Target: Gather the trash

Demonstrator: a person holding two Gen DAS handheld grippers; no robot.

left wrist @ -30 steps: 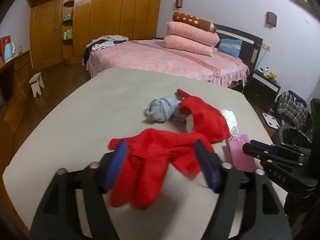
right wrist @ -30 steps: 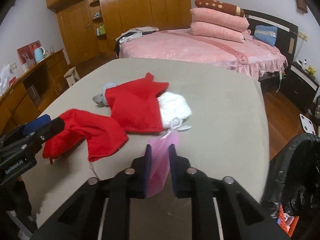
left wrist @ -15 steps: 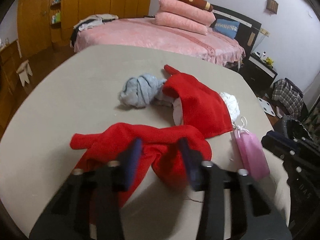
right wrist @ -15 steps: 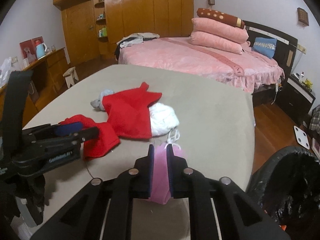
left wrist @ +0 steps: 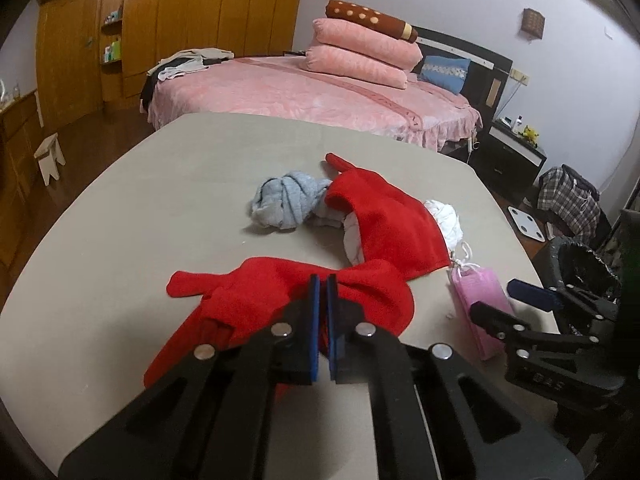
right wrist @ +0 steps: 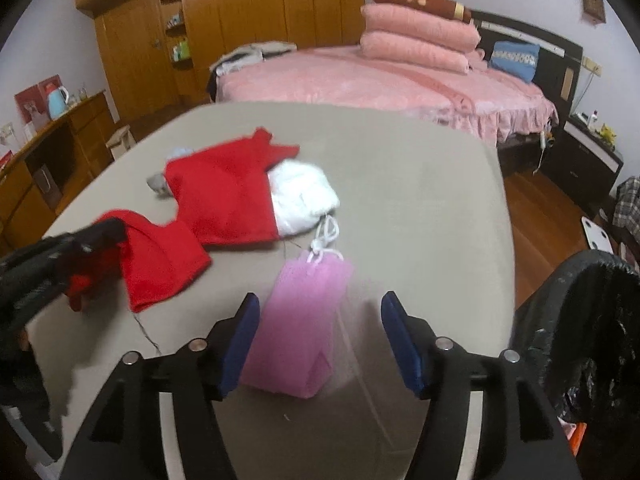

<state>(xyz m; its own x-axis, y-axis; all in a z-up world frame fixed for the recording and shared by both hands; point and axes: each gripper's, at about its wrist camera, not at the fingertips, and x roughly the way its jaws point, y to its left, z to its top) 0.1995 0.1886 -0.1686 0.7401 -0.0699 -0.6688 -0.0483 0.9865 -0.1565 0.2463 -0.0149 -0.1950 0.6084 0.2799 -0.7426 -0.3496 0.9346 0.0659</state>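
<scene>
Since a second ago our left gripper (left wrist: 320,280) has clamped its fingers on the red cloth (left wrist: 248,300) at lower left; right gripper (right wrist: 320,316) fingers are opening around the pink pouch (right wrist: 298,320), lower centre on the worktop (right wrist: 420,200). Next: lift the cloth toward the black bin (right wrist: 592,320), far right.

We find the pink drawstring pouch (right wrist: 300,328) lying flat near the tabletop's (right wrist: 420,184) right edge, white cord knotted at its far end. The nearer red cloth (left wrist: 280,292) is bunched toward the front edge; a second red cloth (left wrist: 384,220) drapes over white wadding (right wrist: 300,196) mid-table, a grey bundle (left wrist: 284,202) touching its left side.
</scene>
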